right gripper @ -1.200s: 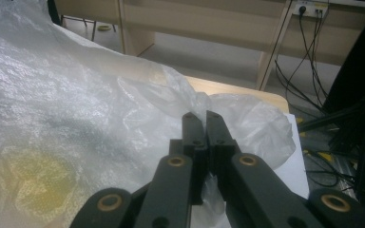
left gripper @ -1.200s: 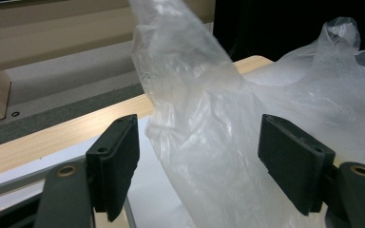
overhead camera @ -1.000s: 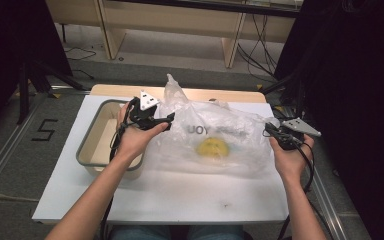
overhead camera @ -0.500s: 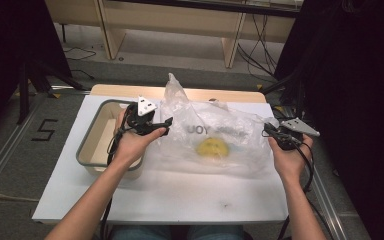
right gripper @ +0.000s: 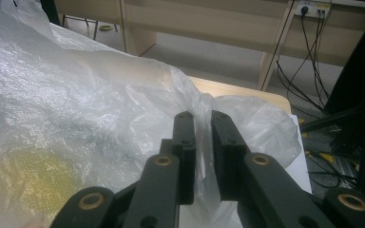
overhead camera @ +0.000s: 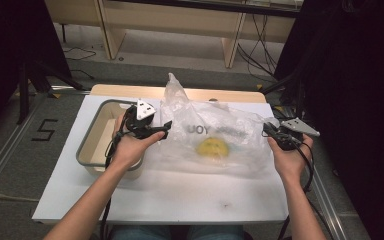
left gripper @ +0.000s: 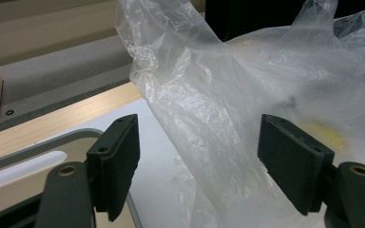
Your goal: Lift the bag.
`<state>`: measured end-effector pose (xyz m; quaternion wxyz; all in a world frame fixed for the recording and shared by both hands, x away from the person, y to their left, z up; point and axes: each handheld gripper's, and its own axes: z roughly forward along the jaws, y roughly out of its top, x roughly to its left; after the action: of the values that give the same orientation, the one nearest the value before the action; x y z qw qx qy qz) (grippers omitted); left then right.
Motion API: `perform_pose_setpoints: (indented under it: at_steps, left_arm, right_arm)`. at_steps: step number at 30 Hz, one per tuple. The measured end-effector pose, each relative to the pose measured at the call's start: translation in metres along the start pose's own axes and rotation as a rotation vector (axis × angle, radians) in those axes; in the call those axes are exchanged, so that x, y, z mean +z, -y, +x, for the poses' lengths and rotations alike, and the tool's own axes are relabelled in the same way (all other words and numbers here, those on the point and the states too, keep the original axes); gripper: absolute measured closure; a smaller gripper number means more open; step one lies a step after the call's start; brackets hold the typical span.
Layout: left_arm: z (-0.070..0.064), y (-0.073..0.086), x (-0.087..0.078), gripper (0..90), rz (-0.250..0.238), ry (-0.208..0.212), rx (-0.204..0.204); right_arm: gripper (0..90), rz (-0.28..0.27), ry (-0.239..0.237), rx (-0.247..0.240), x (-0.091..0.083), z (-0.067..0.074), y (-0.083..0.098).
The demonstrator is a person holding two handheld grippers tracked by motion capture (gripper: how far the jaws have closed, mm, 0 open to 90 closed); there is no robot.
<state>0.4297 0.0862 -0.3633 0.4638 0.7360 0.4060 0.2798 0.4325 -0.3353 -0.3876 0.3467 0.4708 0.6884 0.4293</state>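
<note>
Right claw (right gripper: 203,156) has just been opening, bag (overhead camera: 215,137) edge between its jaws; left claw (left gripper: 209,166) spread. Next: release fully.

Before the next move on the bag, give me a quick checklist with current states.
1. Right claw on the plastic bag edge: jaws have just been opening, a narrow gap shows with film between them; firm pinch cannot tell.
2. Left claw open, bag film between jaws, pads not pressing: ok.
3. Yellow object inside bag: ok.
4. Bin beside bag, upright: ok.
5. Bag mouth open: cannot tell.
</note>
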Motion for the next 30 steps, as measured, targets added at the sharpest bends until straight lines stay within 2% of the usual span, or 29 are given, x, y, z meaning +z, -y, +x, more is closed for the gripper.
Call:
perform_pose_setpoints:
  at_steps: [20, 30]
  left_arm:
    - [-0.001, 0.001, 0.001, 30.2, 0.0, -0.004, -0.002]
    - [-0.001, 0.001, 0.0, 30.1, 0.0, -0.006, -0.002]
  right_arm:
    - [63.2, -0.044, 0.041, -0.008, -0.005, -0.001, -0.006]
    - [51.5, -0.091, 0.066, -0.003, -0.01, -0.003, -0.01]
